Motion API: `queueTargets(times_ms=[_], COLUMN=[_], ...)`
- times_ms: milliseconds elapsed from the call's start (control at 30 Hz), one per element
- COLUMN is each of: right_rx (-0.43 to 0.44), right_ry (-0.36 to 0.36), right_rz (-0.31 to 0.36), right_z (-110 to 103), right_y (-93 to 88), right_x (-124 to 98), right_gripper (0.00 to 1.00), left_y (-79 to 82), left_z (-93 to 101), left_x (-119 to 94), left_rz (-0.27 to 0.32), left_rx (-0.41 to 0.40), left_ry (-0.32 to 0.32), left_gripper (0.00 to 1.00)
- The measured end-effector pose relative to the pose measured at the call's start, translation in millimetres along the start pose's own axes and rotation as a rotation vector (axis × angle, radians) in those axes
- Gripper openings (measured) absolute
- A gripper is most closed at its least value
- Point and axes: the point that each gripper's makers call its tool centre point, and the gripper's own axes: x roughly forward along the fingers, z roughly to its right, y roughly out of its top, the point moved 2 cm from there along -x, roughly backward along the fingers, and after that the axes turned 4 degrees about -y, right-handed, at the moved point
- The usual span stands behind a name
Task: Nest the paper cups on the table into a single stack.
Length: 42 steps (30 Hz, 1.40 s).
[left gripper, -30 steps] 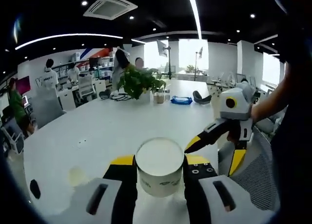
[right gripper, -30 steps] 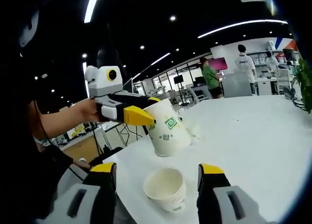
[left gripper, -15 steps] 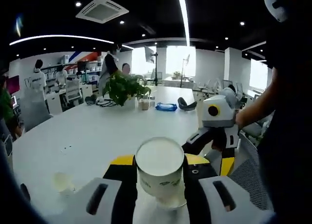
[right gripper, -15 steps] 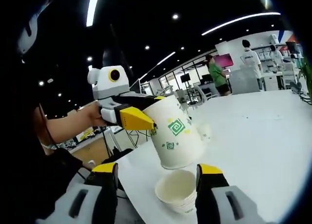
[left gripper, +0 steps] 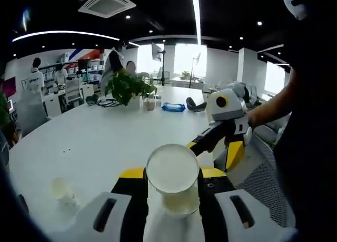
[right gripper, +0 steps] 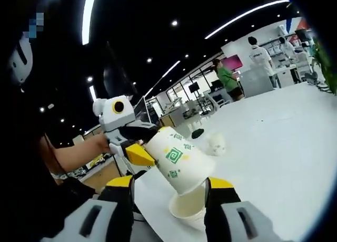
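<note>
A paper cup (right gripper: 178, 162) is held clamped in the left gripper (right gripper: 138, 153) jaws, tilted just above the cup stack (right gripper: 188, 210) between the wide right gripper (right gripper: 169, 200) jaws; levelling and lowering is judged next.

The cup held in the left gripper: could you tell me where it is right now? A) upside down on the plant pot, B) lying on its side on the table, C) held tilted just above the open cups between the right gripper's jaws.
C: in the right gripper view the left gripper holds the printed cup tilted, its base just over the open stack on the table.
</note>
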Motion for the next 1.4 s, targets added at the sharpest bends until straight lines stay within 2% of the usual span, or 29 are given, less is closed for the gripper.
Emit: queueTargets(times_ms=[200,333,767,933,1033,1100,1167,1200,1267,1400], right_rx=[0.046,0.074,0.080,0.089,0.092,0.085,0.074,0.031,0.047,0.034], right_ry=[0.004,0.020,0.057,0.062,0.070,0.077,0.088,0.104,0.114,0.116], right_rz=[0.040,0.072,0.088,0.099,0.101,0.096,0.105,0.122,0.106,0.112], right_z=[2,-1,-12,-12,-13,-15,-18,-20,-24,-26], right_y=[9.2,17.0,23.4,26.0,26.1,25.1,26.6,29.0,28.8,31.4], right_x=[-3,-7,-5,-6,-7,-8,-9,-8,-6,-5], right_gripper=[0.45,0.37,0.22,0.11,0.06,0.03,0.00,0.00,0.00,0.00], left_y=[-8.4,-18.6,-35.1,-41.2,-43.5,-42.2,-35.6,-34.1,-34.0,-34.2], left_z=[-0.7,-0.6,1.6,1.5,-0.4,0.5,0.0,1.3,2.6,1.8], left_x=[-2,-4,-3,-3,-3,-3,-1,-1,0,0], left_rz=[-0.022,-0.046,-0.085,-0.099,-0.097,-0.091,-0.057,-0.050,-0.062,-0.062], left_rx=[-0.005,-0.011,-0.015,-0.020,-0.035,-0.053,-0.061,-0.062,-0.040,-0.035], left_ry=[-0.005,-0.014,-0.029,-0.030,-0.026,-0.033,-0.019,-0.026,-0.022,-0.017], left_gripper=[0.35,0.35,0.35,0.33,0.26,0.11,0.18,0.23,0.22,0.27])
